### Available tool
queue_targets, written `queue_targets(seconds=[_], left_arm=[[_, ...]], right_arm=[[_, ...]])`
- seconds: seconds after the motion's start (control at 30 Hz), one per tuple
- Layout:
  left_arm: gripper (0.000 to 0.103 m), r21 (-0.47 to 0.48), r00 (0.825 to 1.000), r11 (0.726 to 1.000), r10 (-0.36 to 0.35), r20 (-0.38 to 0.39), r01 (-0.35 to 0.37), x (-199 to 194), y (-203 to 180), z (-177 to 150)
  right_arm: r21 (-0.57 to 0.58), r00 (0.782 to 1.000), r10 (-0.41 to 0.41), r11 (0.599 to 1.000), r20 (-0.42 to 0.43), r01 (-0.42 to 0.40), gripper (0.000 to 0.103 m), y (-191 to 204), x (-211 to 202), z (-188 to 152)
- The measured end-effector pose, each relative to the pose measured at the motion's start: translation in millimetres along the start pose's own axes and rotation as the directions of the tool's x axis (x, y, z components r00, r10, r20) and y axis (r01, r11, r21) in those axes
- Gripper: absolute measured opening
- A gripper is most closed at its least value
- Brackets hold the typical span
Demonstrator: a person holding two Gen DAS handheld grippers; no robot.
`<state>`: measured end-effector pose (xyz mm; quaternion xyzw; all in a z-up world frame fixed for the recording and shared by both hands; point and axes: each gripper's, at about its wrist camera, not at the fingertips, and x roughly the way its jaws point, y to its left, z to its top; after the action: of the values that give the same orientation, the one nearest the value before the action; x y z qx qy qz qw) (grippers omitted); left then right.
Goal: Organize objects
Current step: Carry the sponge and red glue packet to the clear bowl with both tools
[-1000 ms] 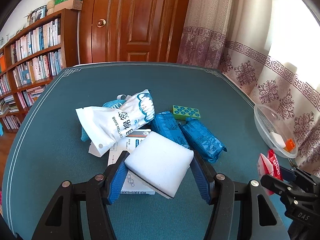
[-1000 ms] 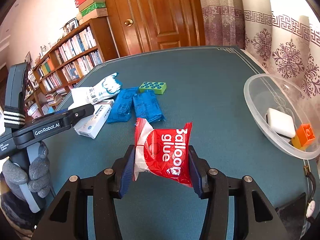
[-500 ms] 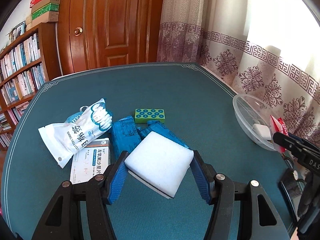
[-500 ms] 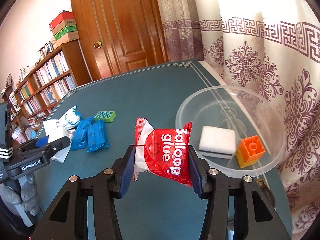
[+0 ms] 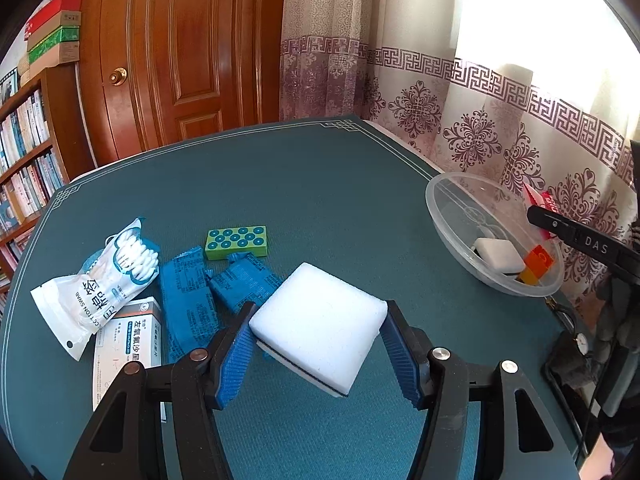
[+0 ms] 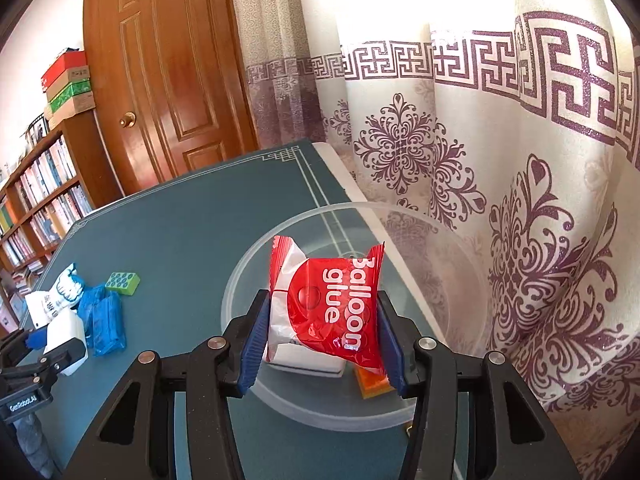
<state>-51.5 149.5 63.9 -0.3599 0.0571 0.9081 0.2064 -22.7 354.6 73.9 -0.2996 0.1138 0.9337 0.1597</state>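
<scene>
A teal table (image 5: pixel 320 184) with a pale line border fills the lower half of both views, backed by a wooden door (image 5: pixel 180 48), a patterned curtain (image 6: pixel 500 140) on the right and a bookshelf (image 5: pixel 24 152) at the left edge.

In the left wrist view, nearest the camera at bottom centre, the left gripper (image 5: pixel 318 344) has its blue pads pressed on the two sides of a white sponge (image 5: pixel 320 328), which it holds tilted above the cloth. Just beyond, in the lower left, lie a white medicine box (image 5: pixel 128 344), a cotton swab bag (image 5: pixel 96 280) overlapping it, and two blue packets (image 5: pixel 188 304) side by side. A green block (image 5: pixel 236 243) sits right behind the packets. Further off at the right, a clear plastic bowl (image 5: pixel 448 216) holds a second white sponge (image 5: pixel 498 255) and an orange block (image 5: pixel 536 266), touching each other near the bowl's closer wall.

In the right wrist view, at bottom centre, the right gripper (image 6: pixel 322 340) is clamped on a red balloon glue packet (image 6: pixel 336 308), held upright directly over the bowl (image 6: pixel 256 264). The packet hides most of the bowl's contents; an edge of the white sponge (image 6: pixel 316 366) and a corner of the orange block (image 6: pixel 374 384) show beneath it. Far left, the swab bag (image 6: pixel 56 296), blue packets (image 6: pixel 104 320) and green block (image 6: pixel 123 282) lie together on the table.
</scene>
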Motion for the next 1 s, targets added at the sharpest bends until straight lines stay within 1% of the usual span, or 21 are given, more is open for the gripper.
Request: queue_targets(seconds=[0.2,0.27,0.37,0.5,0.7,0.83,1.0], left_arm=[[0.064,0.021,1.000,1.000,-0.009,-0.009,0.009,7,-13,3],[0.064,0.026,1.000,1.000,-0.012,-0.011,0.012,9,-16,4],[0.064,0.037,1.000,0.999,-0.015,-0.015,0.016,12,-21,5],[0.064,0.045,1.000,0.999,-0.018,-0.025,0.019,18,-26,7],[0.064,0.065,0.999,0.997,-0.029,-0.031,0.031,27,-39,12],[0.064,0.082,0.999,0.996,-0.043,-0.033,0.045,34,-50,21],[0.065,0.112,0.997,0.991,-0.072,-0.024,0.074,43,-68,37]], right_arm=[[0.006,0.998,-0.049,0.999,0.027,0.048,0.052,-11,10,16],[0.008,0.996,-0.079,0.997,0.035,0.079,0.062,-15,15,19],[0.008,0.995,-0.098,0.995,0.029,0.098,0.063,-20,19,18],[0.007,0.995,-0.092,0.996,0.025,0.092,0.063,-22,15,10],[0.009,0.997,-0.066,0.998,0.035,0.066,0.063,-25,-2,-3],[0.005,0.998,-0.049,0.999,0.040,0.049,0.063,-25,-13,-11],[-0.028,0.998,-0.038,0.999,0.059,0.040,0.063,-20,-25,-21]])
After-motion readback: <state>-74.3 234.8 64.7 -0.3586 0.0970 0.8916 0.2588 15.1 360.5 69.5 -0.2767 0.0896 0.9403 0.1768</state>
